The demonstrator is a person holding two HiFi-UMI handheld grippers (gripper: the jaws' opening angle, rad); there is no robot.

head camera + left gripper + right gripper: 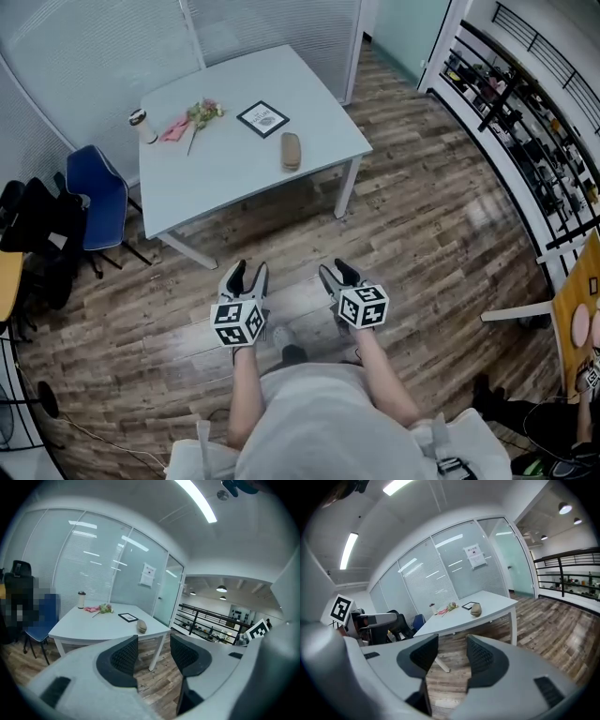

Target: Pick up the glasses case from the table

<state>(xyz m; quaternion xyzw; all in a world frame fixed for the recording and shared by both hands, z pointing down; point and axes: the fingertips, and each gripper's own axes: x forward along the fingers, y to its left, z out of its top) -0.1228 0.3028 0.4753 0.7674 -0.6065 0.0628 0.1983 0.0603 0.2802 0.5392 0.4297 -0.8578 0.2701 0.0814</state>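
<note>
The left claw [153, 641] stands spread: two dark, finely ribbed pads set in smooth pale-grey shells, with only wood-plank floor showing in the gap between them. The right claw [452, 641] is built the same and is also parted, narrower than the left, with nothing between its pads either. Both are held low in front of the person, side by side over the floor, each carrying a cube of black-and-white square markers [237, 322] at its back.

Further out is the floor [412, 225] – streaky brown planks with a dull sheen. Well apart from both claws stands a pale grey tabletop [234, 173] on slim white legs, its outline curved along one side. The glasses case [291, 150] lies on it near the front right edge – a small, rounded, tan oblong, untouched. Just behind it lies a flat black-framed picture [262, 118]. Toward the far left corner lie a sprig of flowers [202, 114], a crumpled pink cloth [174, 128] and an upright white cup with a dark lid [142, 125]. A blue chair [94, 192] stands beside the tabletop, against frosted glass walls.
</note>
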